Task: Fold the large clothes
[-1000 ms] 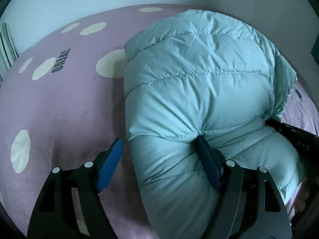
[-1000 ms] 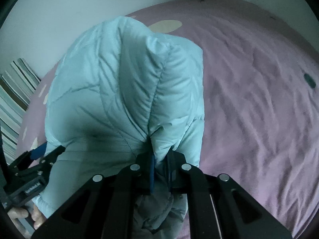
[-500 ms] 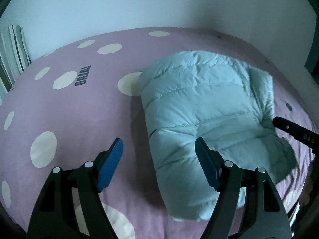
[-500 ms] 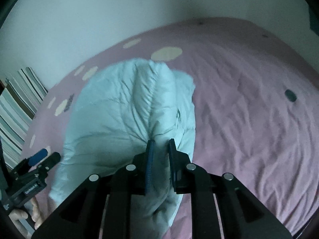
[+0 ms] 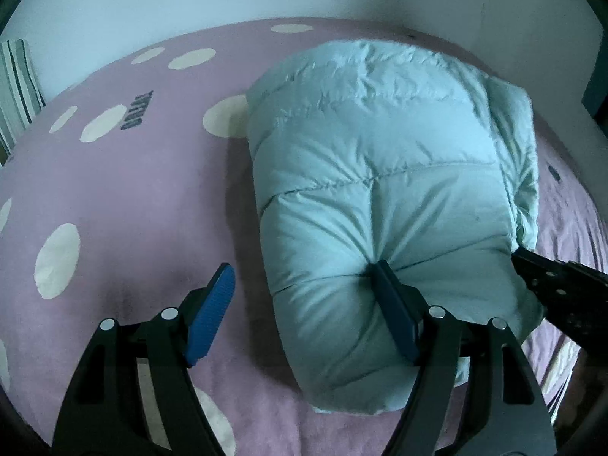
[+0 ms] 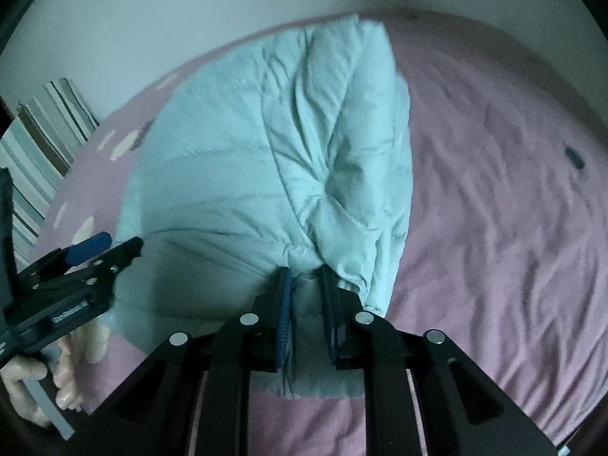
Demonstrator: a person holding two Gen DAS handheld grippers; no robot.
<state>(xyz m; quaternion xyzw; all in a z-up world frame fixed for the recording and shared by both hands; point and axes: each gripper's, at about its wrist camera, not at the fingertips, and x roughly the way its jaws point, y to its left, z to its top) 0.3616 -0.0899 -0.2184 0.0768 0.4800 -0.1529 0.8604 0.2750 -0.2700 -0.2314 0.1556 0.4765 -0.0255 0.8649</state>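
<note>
A puffy light-blue jacket (image 5: 380,174) lies folded in a thick bundle on the bed. My left gripper (image 5: 300,277) is open wide. Its right finger (image 5: 391,304) digs into the jacket's near end, and its left finger (image 5: 212,304) hangs over bare sheet. In the right wrist view the jacket (image 6: 228,174) fills the middle. My right gripper (image 6: 306,285) is shut on a bunched fold at the near right corner, and creases fan out from the pinch. The left gripper (image 6: 102,247) shows at the left there, held by a hand (image 6: 72,361). The right gripper (image 5: 522,262) meets the jacket's right edge.
The bed has a pink sheet (image 5: 133,197) with white dots, and its right side (image 6: 494,190) is wrinkled. A striped pillow (image 5: 17,83) stands at the far left (image 6: 41,144). A pale wall runs behind the bed.
The right jaws have gone from a tight pinch to a slightly wider one. Half a second ago both views showed the jacket farther off; now it is close again and the left finger presses into it.
</note>
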